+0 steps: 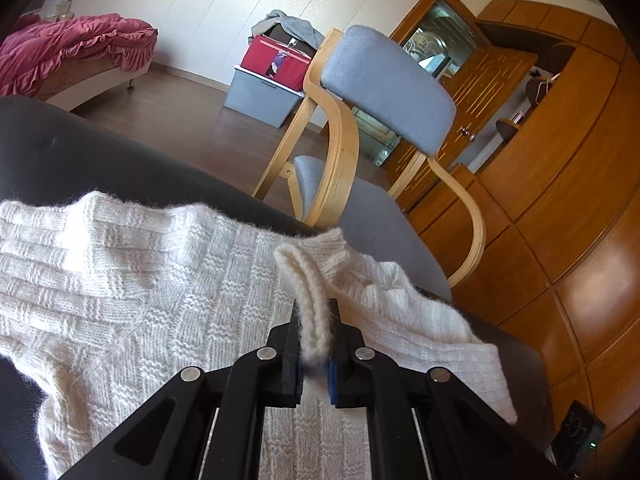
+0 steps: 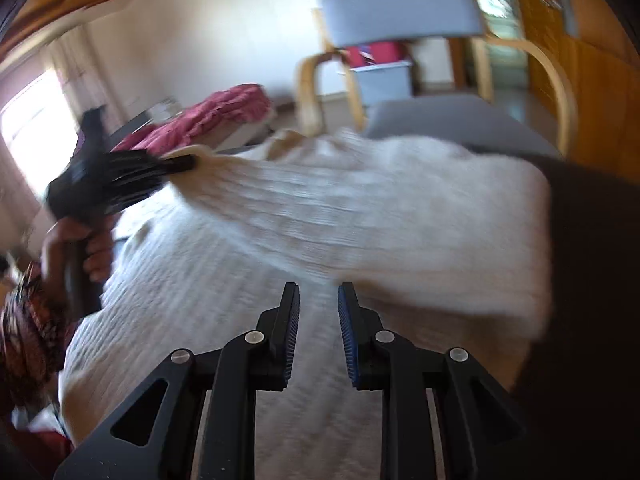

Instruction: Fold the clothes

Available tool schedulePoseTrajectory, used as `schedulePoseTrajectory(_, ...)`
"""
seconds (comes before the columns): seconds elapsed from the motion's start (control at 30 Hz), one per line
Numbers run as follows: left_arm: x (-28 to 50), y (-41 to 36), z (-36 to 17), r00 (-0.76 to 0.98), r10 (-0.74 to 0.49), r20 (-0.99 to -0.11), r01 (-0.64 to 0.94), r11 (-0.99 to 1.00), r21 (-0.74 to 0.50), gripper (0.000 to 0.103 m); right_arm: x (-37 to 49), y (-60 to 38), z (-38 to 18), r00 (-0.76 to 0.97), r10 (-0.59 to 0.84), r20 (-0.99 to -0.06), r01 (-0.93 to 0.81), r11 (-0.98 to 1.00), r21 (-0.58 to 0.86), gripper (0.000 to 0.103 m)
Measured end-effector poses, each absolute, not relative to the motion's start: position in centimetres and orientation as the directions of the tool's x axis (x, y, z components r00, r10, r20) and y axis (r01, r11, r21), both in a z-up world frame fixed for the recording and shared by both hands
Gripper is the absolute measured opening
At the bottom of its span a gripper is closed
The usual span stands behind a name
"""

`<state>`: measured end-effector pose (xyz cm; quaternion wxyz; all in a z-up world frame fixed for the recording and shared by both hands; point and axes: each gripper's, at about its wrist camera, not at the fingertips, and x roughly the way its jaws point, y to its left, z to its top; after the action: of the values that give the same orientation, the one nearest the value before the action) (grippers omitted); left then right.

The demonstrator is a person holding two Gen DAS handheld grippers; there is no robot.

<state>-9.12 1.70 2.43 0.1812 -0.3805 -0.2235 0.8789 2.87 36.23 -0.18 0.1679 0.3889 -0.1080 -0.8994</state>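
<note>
A white cable-knit sweater (image 1: 140,280) lies spread on a dark table (image 1: 80,148). My left gripper (image 1: 316,312) is shut on a thick ribbed edge of the sweater, and the pinched fold stands up between its pads. The right wrist view is blurred. There the left gripper (image 2: 191,163) shows at the left, gripped by a hand (image 2: 80,248) and lifting the sweater's (image 2: 320,208) edge off the table. My right gripper (image 2: 319,292) hovers over the sweater's body, its jaws a narrow gap apart with nothing pressed between them.
A grey-cushioned wooden armchair (image 1: 384,84) stands just beyond the table's far edge. Wooden cabinets (image 1: 560,160) fill the right side. A red box on a grey bin (image 1: 276,64) and a bed with a pink cover (image 1: 72,48) stand farther back. A small dark device (image 1: 578,436) lies at the table's right.
</note>
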Motion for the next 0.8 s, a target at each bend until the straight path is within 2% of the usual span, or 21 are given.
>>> schedulePoseTrajectory(0.2, -8.6, 1.1, 2.1, -0.647, 0.505, -0.572, -0.151, -0.819, -0.553, 0.007, 3.1, 39.5, -1.0, -0.657, -0.258, -0.708, 0.071, -0.956, 0.283, 0.022)
schedulePoseTrajectory(0.43, -8.2, -1.3, 0.2, -0.678, 0.472, -0.564, -0.075, -0.807, -0.586, 0.007, 3.4, 40.8, -0.8, -0.672, -0.224, -0.706, 0.036, -0.962, 0.272, 0.022)
schedulePoseTrajectory(0.6, -8.3, -1.9, -1.5, -0.673, 0.453, -0.585, -0.053, -0.818, -0.573, 0.007, 3.3, 41.4, -0.5, -0.692, -0.100, -0.715, -0.059, -0.979, 0.194, 0.022)
schedulePoseTrajectory(0.63, -8.4, -1.9, -1.9, -0.667, 0.457, -0.589, -0.051, -0.816, -0.576, 0.007, 3.3, 41.8, -0.4, -0.694, -0.076, -0.716, -0.079, -0.980, 0.181, 0.018)
schedulePoseTrajectory(0.8, -8.6, -2.5, -3.6, -0.639, 0.498, -0.586, -0.042, -0.784, -0.620, 0.008, 3.0, 42.3, -1.0, -0.664, -0.039, -0.747, -0.113, -0.982, 0.152, 0.018)
